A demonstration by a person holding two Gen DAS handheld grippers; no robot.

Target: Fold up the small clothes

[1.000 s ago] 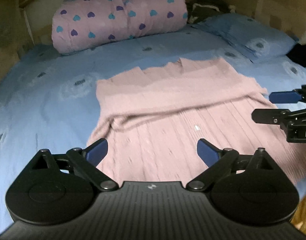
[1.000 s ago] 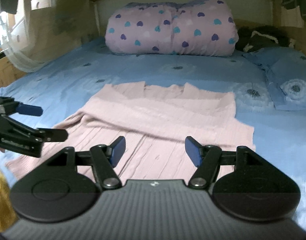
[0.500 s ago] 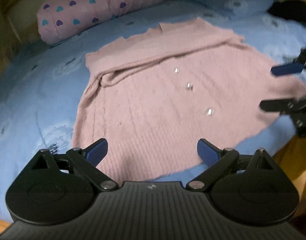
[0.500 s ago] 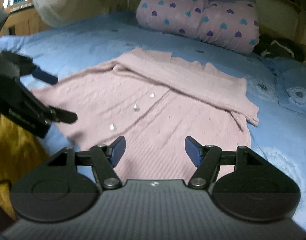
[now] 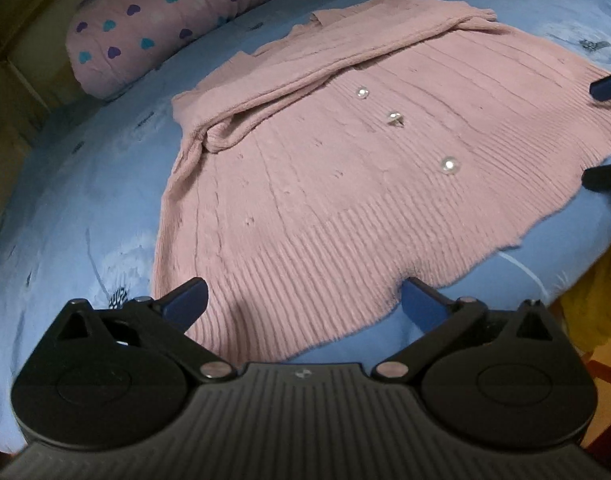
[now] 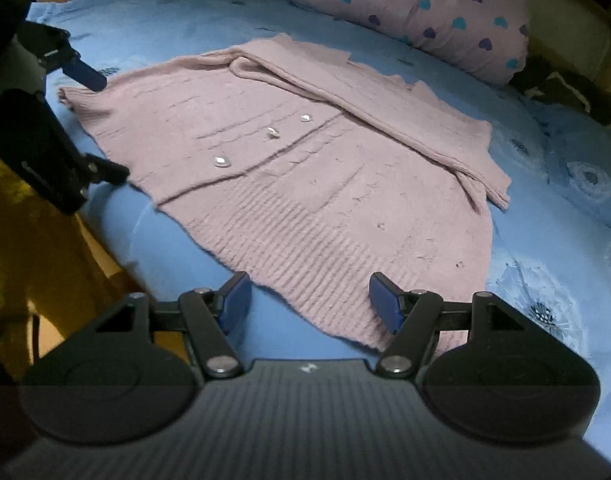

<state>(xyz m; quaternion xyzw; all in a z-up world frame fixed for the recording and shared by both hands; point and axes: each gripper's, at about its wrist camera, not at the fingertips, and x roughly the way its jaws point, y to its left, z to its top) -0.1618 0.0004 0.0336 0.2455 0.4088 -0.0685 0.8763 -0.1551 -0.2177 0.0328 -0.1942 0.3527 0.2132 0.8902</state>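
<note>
Both grippers have dropped closer to the pink cardigan (image 5: 345, 184), which lies flat on the blue bedsheet (image 5: 85, 220), sleeves folded across its top. The left gripper (image 5: 303, 300) and right gripper (image 6: 309, 304) have tilted down toward its ribbed hem, their jaws just widened, spread with nothing pinched.

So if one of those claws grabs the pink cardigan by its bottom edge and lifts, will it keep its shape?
Probably not. The pink cardigan is soft knit lying limp on the bed sheet, its folded sleeves already rumpled, so it would likely droop and the sleeves slide out of place. It looks light. The ribbed hem should give a decent grip, though it may stretch.
</note>
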